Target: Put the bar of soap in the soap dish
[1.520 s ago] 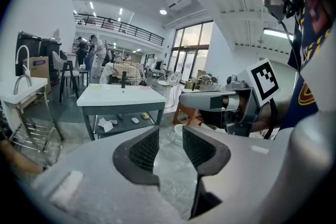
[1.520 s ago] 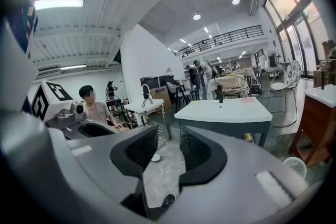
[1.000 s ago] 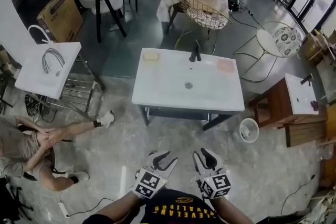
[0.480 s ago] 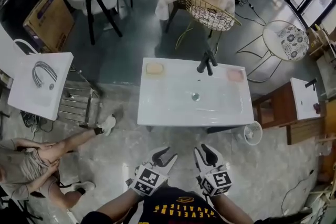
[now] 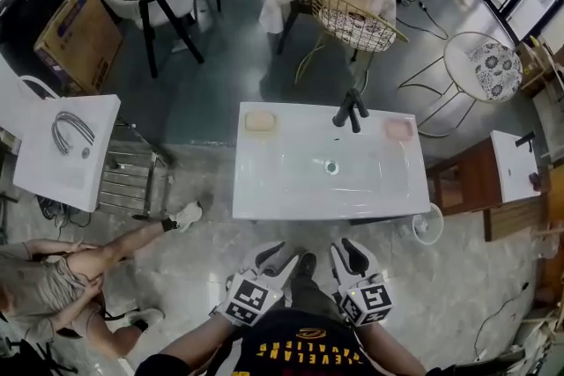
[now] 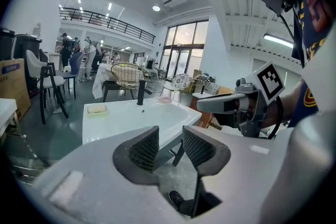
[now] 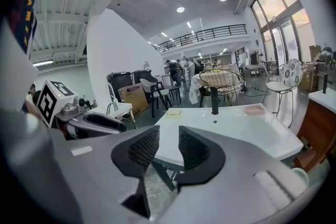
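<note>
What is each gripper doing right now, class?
Left gripper: open, holding nothing.
Right gripper: open, fingers closing, nothing between them.

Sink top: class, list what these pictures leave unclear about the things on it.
- Yellow thing, head view: too small to tell soap from dish.
- Pink thing, head view: too small, soap or dish unclear.
- Sink, left gripper view: part of the front edge covered by the left tongs.

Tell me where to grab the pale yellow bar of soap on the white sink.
I'd pinch the pale yellow bar of soap across its narrower width, on the two long edges, coming down from above. It lies flat in the white sink's back left corner, clear of the black faucet.
</note>
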`<act>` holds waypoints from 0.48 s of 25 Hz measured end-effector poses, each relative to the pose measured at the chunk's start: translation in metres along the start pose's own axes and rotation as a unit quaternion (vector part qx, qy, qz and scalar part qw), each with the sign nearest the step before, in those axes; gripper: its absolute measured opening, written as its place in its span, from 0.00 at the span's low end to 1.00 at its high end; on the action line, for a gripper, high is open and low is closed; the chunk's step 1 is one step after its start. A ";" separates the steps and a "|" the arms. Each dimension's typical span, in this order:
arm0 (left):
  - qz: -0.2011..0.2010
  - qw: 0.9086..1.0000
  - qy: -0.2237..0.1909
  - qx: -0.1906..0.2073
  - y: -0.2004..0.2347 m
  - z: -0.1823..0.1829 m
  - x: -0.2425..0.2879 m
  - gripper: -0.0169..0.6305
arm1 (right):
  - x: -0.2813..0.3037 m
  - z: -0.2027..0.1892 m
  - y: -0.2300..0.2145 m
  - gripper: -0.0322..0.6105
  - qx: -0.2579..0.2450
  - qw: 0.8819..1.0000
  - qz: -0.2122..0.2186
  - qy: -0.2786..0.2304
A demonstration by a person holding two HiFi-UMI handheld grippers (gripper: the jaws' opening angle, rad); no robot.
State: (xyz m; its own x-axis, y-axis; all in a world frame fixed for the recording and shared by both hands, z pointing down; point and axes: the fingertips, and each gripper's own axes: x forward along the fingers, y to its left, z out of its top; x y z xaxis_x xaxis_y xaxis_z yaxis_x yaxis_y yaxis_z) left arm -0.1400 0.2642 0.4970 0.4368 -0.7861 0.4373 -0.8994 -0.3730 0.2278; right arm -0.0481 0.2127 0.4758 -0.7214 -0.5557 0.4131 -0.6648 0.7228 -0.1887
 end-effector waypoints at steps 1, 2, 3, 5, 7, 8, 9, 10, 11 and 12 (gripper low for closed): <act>0.002 1.000 0.000 0.002 0.003 0.003 0.002 0.25 | 0.004 0.004 -0.001 0.23 0.000 1.000 0.000 -0.001; 0.004 1.000 0.000 0.005 0.007 0.005 0.004 0.25 | 0.009 0.008 -0.002 0.22 0.000 1.000 0.001 -0.002; 0.007 1.000 0.000 0.006 0.011 0.008 0.006 0.25 | 0.014 0.010 -0.004 0.22 -0.001 1.000 0.004 -0.004; 0.015 1.000 -0.001 0.010 0.018 0.013 0.011 0.25 | 0.023 0.012 -0.008 0.22 -0.002 1.000 0.014 -0.007; 0.025 1.000 -0.002 0.016 0.028 0.020 0.017 0.25 | 0.034 0.017 -0.013 0.22 -0.005 1.000 0.022 -0.010; 0.031 0.999 -0.002 0.018 0.032 0.024 0.020 0.25 | 0.040 0.021 -0.017 0.22 -0.005 1.000 0.027 -0.010; 0.036 0.999 -0.003 0.020 0.037 0.028 0.024 0.25 | 0.046 0.024 -0.020 0.22 -0.005 0.999 0.032 -0.011; 0.042 0.999 -0.003 0.021 0.042 0.033 0.028 0.25 | 0.052 0.028 -0.024 0.22 -0.005 0.999 0.037 -0.011; 0.048 0.999 -0.003 0.022 0.046 0.037 0.033 0.25 | 0.058 0.031 -0.029 0.22 -0.005 0.999 0.042 -0.011; 0.054 0.998 -0.003 0.022 0.051 0.041 0.038 0.25 | 0.064 0.034 -0.034 0.22 -0.005 0.999 0.048 -0.011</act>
State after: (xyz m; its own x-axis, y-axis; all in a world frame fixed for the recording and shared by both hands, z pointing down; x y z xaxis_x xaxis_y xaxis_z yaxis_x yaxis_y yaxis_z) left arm -0.1698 0.1949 0.4894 0.3367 -0.8263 0.4515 -0.9414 -0.3063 0.1415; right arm -0.0780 0.1385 0.4779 -0.7855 -0.4935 0.3734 -0.5912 0.7767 -0.2171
